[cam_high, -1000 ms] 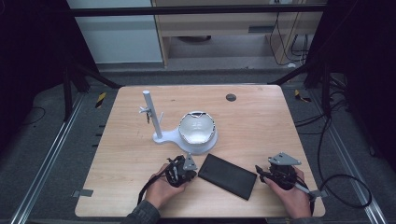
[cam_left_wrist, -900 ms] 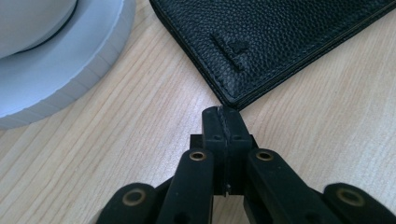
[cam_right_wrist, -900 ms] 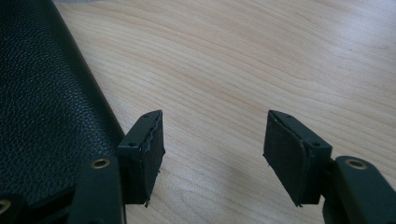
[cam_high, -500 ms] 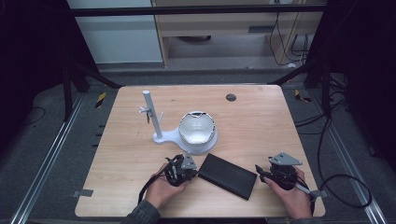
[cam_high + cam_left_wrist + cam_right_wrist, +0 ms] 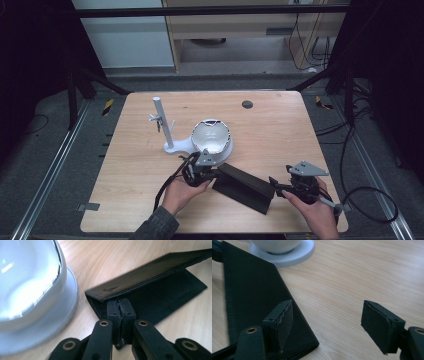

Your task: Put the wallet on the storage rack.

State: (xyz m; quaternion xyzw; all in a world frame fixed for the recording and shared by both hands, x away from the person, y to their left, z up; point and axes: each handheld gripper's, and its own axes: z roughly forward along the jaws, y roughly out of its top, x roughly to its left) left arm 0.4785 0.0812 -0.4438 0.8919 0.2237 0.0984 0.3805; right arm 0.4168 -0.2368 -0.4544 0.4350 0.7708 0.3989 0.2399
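Nearest the person, the right gripper [image 5: 276,186] waits with jaws wide at the black wallet's [image 5: 245,186] near corner; the left gripper [image 5: 212,173], jaws pinched on the wallet's upper flap, has lifted it off the lower flap, where a second ago it lay flat on the desk [image 5: 280,135]; opening seems underway; beyond stands the white stand [image 5: 172,145].

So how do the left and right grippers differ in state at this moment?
The left gripper is shut on the black folder's edge, lifting one flap, while the right gripper is open and holds nothing. The left one is at the folder's end nearest the white stand; the right one is at the opposite end. Both sit low over the table.
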